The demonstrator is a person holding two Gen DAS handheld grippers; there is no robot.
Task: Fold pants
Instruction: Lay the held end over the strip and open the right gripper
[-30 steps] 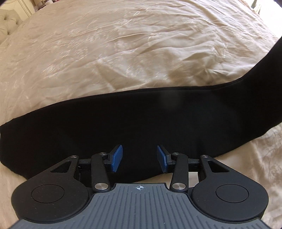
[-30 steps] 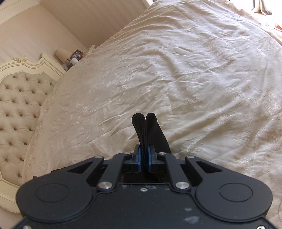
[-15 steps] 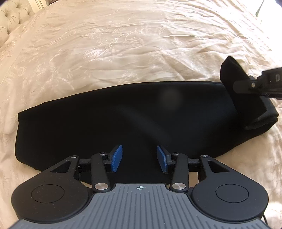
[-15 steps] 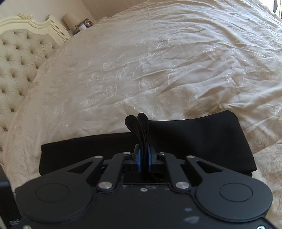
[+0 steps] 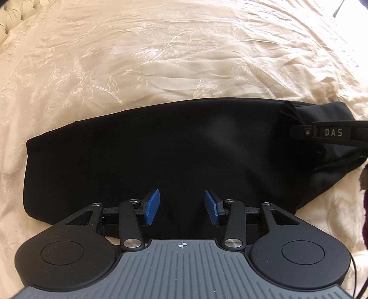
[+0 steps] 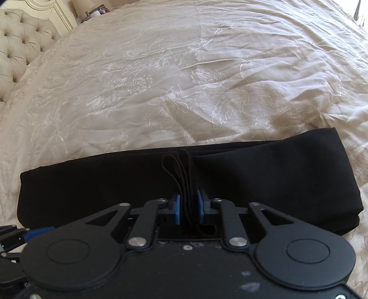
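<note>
Black pants (image 5: 161,149) lie folded in a long band across the cream bedspread; they also show in the right wrist view (image 6: 276,174). My left gripper (image 5: 182,207) is open and empty, low over the near edge of the pants. My right gripper (image 6: 188,204) is shut on a bunched edge of the pants, its blue pads (image 6: 176,208) pressing several fabric layers just above the folded band. The right gripper also shows at the right edge of the left wrist view (image 5: 326,133), over the pants' right end.
A cream embroidered bedspread (image 6: 184,69) covers the bed. A tufted headboard (image 6: 20,46) and a nightstand with a lamp (image 6: 92,9) are at the far left. The left gripper's blue pad (image 6: 36,231) shows at the lower left.
My right gripper has carried its end of the pants over and down onto the rest, so the pants now lie as a shorter doubled band. The left gripper stayed open.
</note>
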